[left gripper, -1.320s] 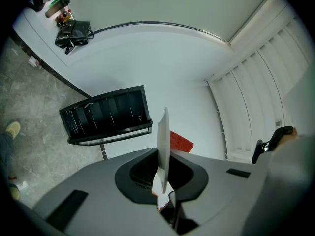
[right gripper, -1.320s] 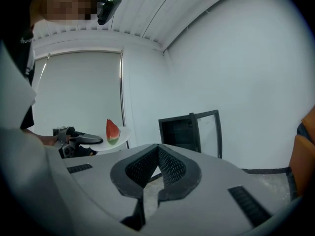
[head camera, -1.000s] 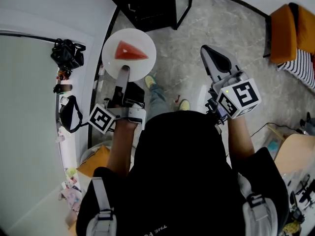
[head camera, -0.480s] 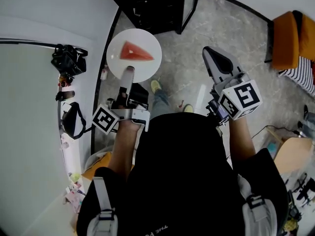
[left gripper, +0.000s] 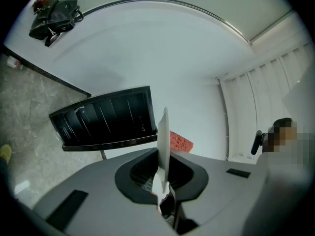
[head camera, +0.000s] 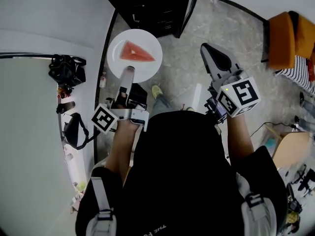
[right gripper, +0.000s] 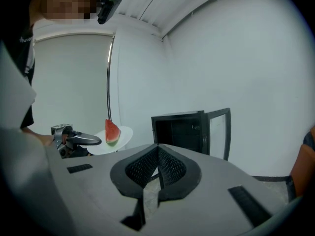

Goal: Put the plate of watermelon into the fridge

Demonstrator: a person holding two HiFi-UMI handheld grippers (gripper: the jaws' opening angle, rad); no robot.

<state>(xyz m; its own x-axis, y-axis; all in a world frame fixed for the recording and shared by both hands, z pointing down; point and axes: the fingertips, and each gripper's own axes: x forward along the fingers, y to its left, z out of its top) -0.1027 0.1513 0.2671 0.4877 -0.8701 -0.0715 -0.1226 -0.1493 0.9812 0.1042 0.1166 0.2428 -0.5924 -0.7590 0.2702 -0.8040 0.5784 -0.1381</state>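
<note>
Watermelon wedge (head camera: 137, 52), red and triangular, lies on a round white plate (head camera: 120, 59) at eleven o'clock, before the open black fridge (head camera: 152, 6); left tongs (head camera: 128, 71) clamp the plate's rim, right tongs (head camera: 207, 52) closed, empty.

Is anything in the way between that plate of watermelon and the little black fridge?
Nothing visible: the fridge door stands open, with only bare floor between it and the plate in the left gripper.

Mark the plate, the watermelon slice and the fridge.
plate (head camera: 147, 67): head view, bare white surface below the slice.
watermelon slice (head camera: 137, 52): head view, middle of the red flesh.
fridge (head camera: 147, 4): head view, its black body.
</note>
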